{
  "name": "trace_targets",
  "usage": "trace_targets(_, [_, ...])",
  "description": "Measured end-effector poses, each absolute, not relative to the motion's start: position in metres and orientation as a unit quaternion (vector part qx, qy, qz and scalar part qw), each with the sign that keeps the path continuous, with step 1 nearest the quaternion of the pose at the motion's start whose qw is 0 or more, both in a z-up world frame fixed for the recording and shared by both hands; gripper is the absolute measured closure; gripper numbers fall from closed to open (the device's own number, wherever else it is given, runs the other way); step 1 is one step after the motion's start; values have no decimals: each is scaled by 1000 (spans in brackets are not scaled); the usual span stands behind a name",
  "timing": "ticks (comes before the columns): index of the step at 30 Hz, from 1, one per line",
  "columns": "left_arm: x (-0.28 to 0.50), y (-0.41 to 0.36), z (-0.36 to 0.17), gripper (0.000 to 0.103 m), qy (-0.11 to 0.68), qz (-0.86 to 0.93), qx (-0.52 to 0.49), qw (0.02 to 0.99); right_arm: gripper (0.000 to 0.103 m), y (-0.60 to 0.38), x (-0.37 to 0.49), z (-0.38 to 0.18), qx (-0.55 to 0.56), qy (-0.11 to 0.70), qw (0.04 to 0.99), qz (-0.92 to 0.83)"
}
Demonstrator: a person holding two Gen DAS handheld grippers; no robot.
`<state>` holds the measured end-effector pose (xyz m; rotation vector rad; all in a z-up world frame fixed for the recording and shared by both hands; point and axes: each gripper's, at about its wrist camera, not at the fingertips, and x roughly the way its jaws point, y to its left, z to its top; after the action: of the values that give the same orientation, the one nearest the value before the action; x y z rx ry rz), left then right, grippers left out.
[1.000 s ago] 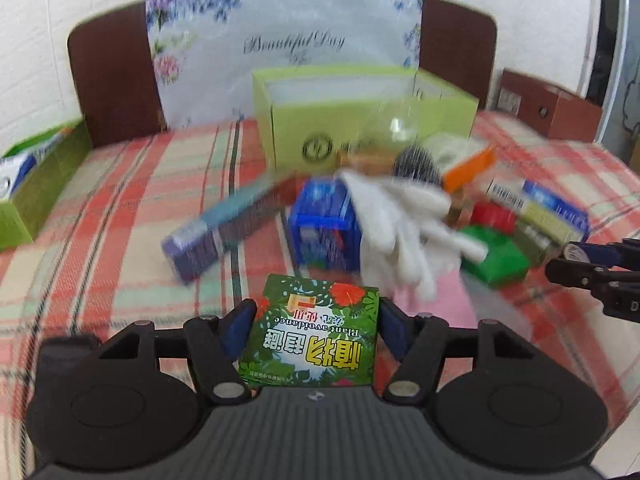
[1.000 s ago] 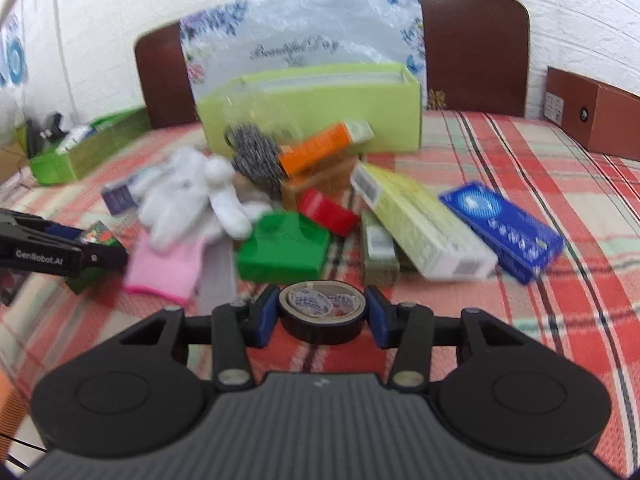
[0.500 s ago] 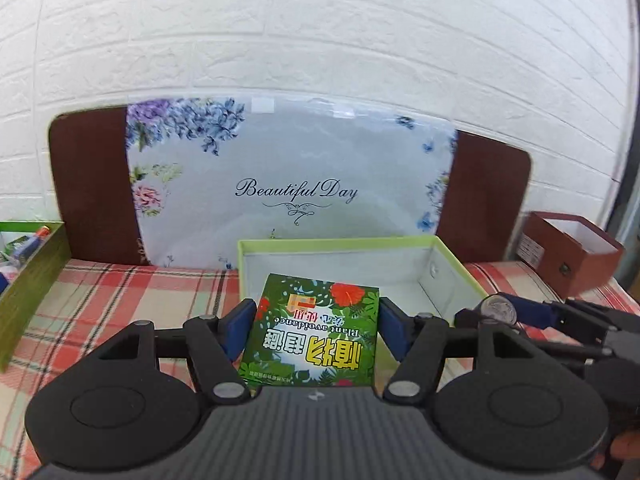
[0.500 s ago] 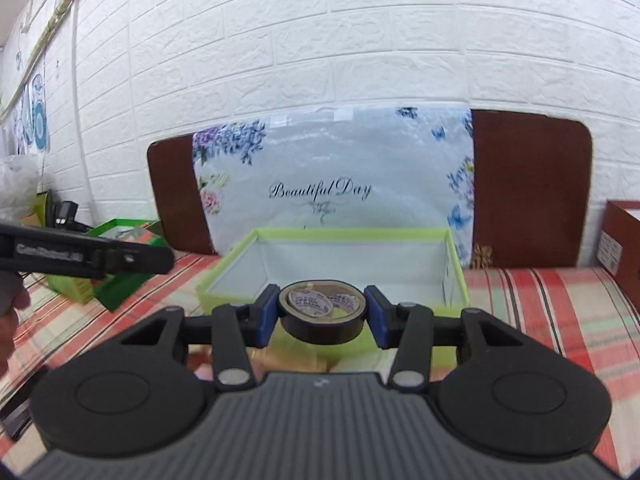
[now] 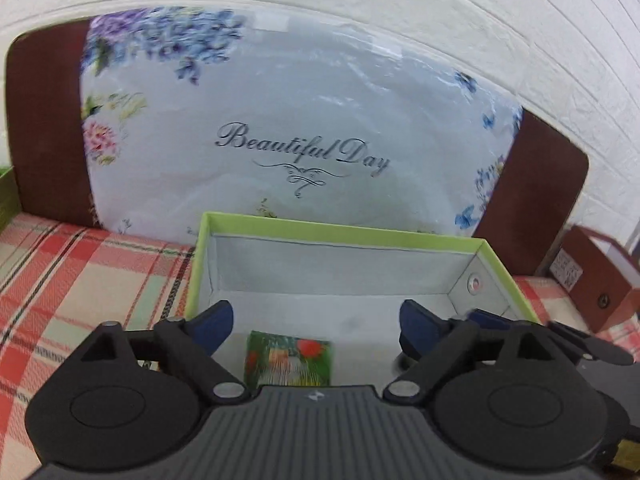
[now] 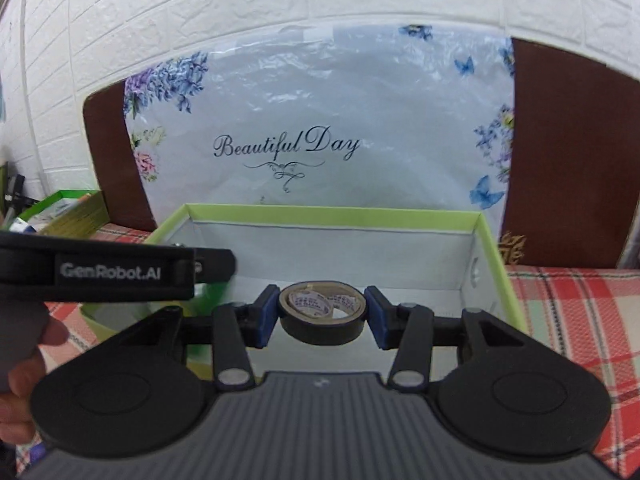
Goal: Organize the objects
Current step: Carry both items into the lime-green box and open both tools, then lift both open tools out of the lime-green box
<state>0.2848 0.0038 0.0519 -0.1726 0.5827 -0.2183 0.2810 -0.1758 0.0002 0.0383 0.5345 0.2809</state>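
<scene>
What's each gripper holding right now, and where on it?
Right gripper clamps the black tape roll across its outer sides. Left gripper is open, holding nothing.

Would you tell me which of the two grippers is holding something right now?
The right gripper: it is shut on the black tape roll, while the left gripper is open, its green packet in the green box.

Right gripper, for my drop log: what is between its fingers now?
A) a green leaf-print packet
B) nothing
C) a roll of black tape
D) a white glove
C: the right gripper is shut on the roll of black tape, held above the green box.
</scene>
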Motion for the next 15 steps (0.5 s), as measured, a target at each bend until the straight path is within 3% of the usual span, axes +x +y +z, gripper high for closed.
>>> trace_targets(1, [281, 6, 54, 9, 284, -99, -88, 950, 23, -178, 281, 0, 26, 262, 955, 139])
trace_targets(5, [252, 16, 70, 9, 259, -87, -88, 958, 17, -189, 262, 16, 23, 229, 965, 126])
trace_targets(7, [231, 20, 80, 8, 243, -92, -96, 961, 2, -197, 242, 30, 31, 199, 972, 120])
trace_targets(15, [138, 27, 100, 5, 199, -88, -102, 971, 0, -217, 135, 78, 34, 93, 990, 104])
